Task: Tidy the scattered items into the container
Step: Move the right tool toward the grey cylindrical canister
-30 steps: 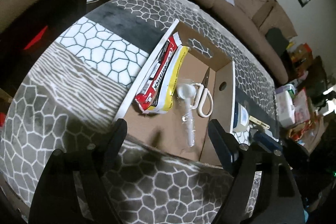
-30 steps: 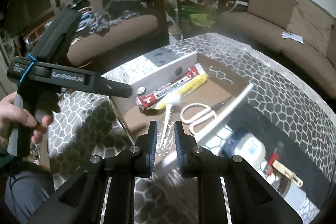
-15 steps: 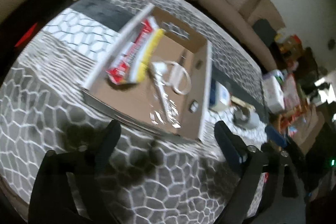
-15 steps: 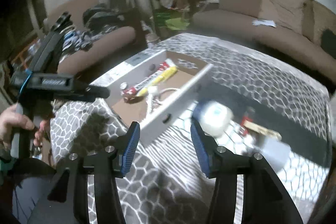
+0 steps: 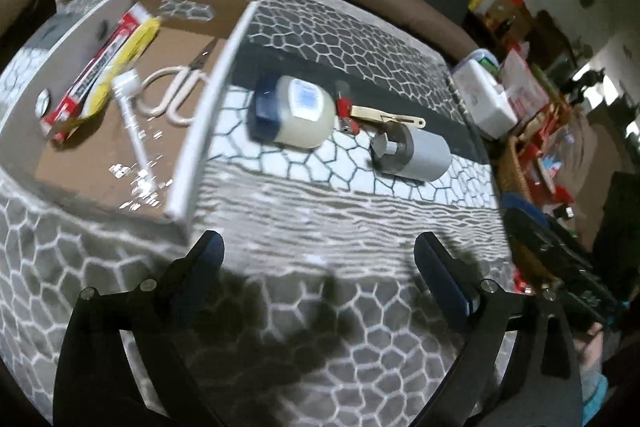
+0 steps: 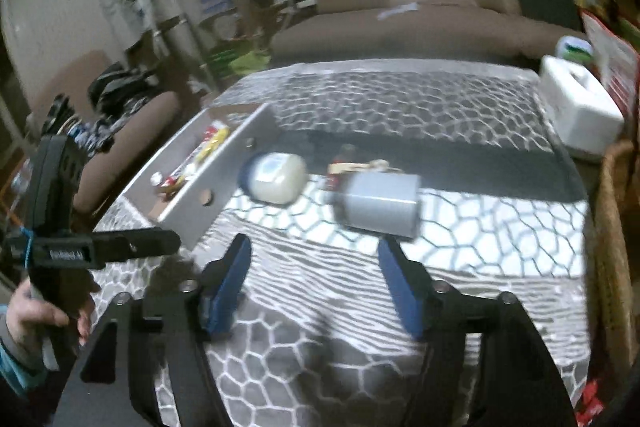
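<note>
Tongs in both my hands have just been opening and stand spread with nothing between them: left gripper (image 5: 318, 253) and right gripper (image 6: 314, 259) both hover over the patterned blanket (image 5: 360, 327). Beside the cardboard box (image 5: 208, 115), which holds scissors (image 5: 172, 99) and a red tube (image 5: 96, 67), lie a cream jar (image 5: 296, 115), a grey cylinder (image 5: 416, 153) and a clothespin (image 5: 384, 113).

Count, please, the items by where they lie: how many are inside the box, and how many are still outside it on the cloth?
Inside the box: 4 (red tube, yellow tube, scissors, clear plastic tool).
Outside on the cloth: 4 (white jar, grey cylinder, red clip, wooden piece).
Total: 8.
</note>
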A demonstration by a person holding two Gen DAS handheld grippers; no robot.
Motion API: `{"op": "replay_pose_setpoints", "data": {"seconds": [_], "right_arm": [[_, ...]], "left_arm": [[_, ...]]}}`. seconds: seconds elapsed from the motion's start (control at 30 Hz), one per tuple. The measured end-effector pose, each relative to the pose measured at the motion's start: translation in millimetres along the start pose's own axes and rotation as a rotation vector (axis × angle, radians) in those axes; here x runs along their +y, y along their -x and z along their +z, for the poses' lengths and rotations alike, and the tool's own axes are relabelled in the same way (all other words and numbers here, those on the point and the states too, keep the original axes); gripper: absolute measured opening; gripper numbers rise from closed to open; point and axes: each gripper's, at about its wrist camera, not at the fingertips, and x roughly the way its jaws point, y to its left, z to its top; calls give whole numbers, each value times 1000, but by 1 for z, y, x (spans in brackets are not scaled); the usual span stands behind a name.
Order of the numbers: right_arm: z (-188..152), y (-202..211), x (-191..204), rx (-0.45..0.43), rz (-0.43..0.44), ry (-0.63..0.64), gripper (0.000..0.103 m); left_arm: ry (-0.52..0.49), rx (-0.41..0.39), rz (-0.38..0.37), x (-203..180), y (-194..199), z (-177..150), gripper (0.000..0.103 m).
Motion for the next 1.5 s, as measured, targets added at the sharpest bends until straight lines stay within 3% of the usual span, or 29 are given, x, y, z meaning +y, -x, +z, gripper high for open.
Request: {"op": "replay_pose_setpoints", "data": {"seconds": [0.17, 0.3, 0.37, 0.43, 0.73, 0.83, 1.3, 1.5], "right_arm": [[4, -11, -19, -8, -55, -55, 82], [11, -41, -24, 29, -78, -85, 84], [14, -56, -21, 42, -82, -78, 84], [18, -70, -20, 37, -93, -65, 84], [38, -101, -29, 67, -145, -156, 85], [39, -112, -29, 88, -177, -168, 85], [49, -132, -21, 197, -293, -202, 90], [46, -133, -16, 185, -324, -177, 90]], "left_arm": [[-48, -79, 126, -22, -24, 13, 96], [-14, -88, 125, -22, -43, 21, 96], [-19, -106, 160, -24, -47, 20, 101], [-25, -119, 180, -25, -48, 18, 99], [-75, -127, 172, -19, -39, -6, 101], [-35, -88, 159, -10, -40, -9, 101], [31, -99, 95, 1, -32, -1, 101], [29, -87, 91, 0, -34, -1, 101]]}}
